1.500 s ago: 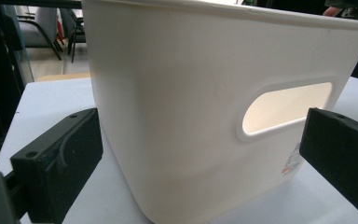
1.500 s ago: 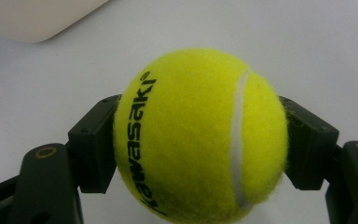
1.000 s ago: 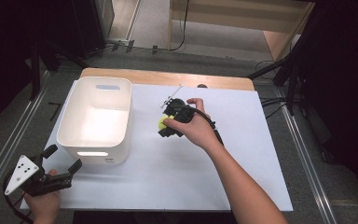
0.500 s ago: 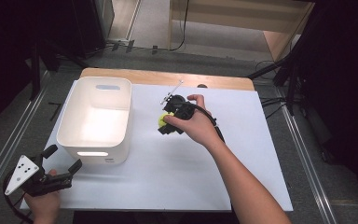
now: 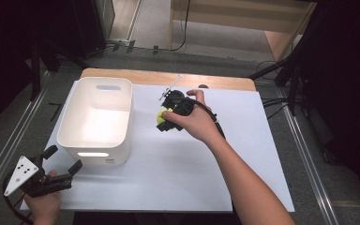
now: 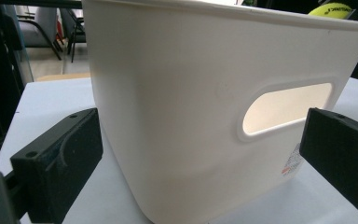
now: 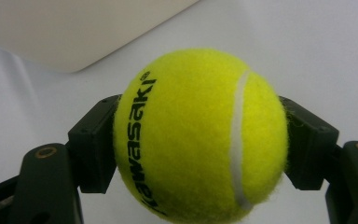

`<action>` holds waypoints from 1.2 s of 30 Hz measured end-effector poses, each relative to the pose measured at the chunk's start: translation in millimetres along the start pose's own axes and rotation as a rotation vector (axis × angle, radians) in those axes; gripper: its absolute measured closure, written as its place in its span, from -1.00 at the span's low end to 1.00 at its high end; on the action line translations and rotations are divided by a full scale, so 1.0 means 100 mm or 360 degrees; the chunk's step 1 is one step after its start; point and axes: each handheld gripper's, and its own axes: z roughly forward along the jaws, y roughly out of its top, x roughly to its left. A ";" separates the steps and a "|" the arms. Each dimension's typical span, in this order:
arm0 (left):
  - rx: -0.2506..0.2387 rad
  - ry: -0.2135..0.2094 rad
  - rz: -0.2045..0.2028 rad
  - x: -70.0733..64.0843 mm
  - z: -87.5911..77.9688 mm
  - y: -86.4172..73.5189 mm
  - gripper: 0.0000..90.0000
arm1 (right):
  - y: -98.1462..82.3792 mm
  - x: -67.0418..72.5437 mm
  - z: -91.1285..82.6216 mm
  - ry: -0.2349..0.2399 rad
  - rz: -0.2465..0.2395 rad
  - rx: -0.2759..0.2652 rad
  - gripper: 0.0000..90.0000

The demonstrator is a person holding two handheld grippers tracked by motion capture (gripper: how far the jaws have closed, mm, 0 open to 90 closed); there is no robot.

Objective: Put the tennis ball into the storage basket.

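Pinching the fuzzy yellow-green tennis ball (image 7: 200,135), the right claw (image 5: 165,120) risks clipping the white plastic bin's (image 5: 98,122) rim beside it.

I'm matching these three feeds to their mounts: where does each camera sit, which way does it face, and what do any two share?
High view: above the person's side, facing forward and down on the table; both forearms, left gripper, right gripper.
Left gripper view: rides the left gripper, facing the white bin wall; its open jaws show.
Right gripper view: rides the right gripper, facing the tennis ball clamped between its jaws.
Shared: all three views show the ball and the bin.
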 end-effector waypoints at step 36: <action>0.0009 -0.0005 0.0016 -0.01 0.01 0.00 -1.00 | 0.31 0.09 -0.14 0.0044 -0.0074 -0.0059 -0.48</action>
